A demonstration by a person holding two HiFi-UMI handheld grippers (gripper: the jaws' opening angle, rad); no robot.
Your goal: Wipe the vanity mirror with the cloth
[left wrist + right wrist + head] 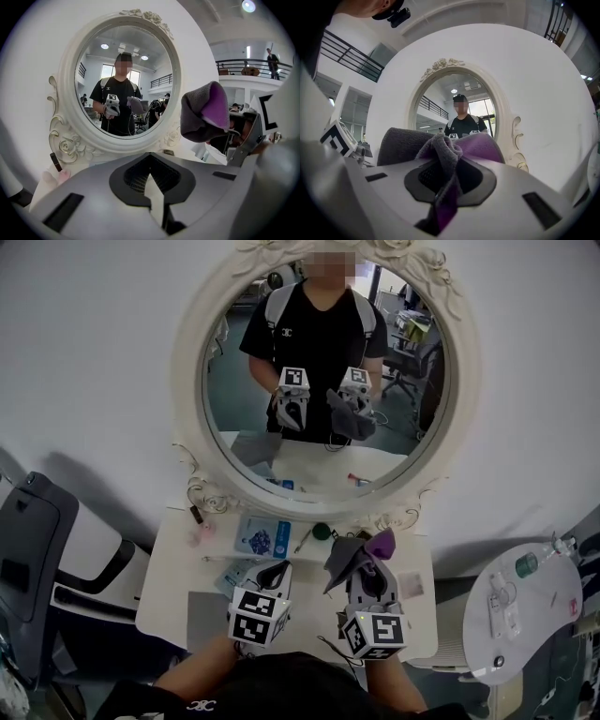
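Close to you, your left gripper has its jaws shut together with nothing in them. Your right gripper has its jaws pinched on the cloth. The cloth is soft and fuzzy, grey and purple, and it bunches in a lump above the jaws. You hold it up over the surface, apart from the glass, with open air between.

The surface is white and flat with straight edges. Small things lie at its back: a blue and white packet and a little green round thing.

Past them stands the vanity mirror. Its glass is round and smooth. Its white frame is thick, with carved roses and curls. You show in the glass with both grippers.

Behind is a plain white wall. A dark chair is at your left and a small round table at your right.
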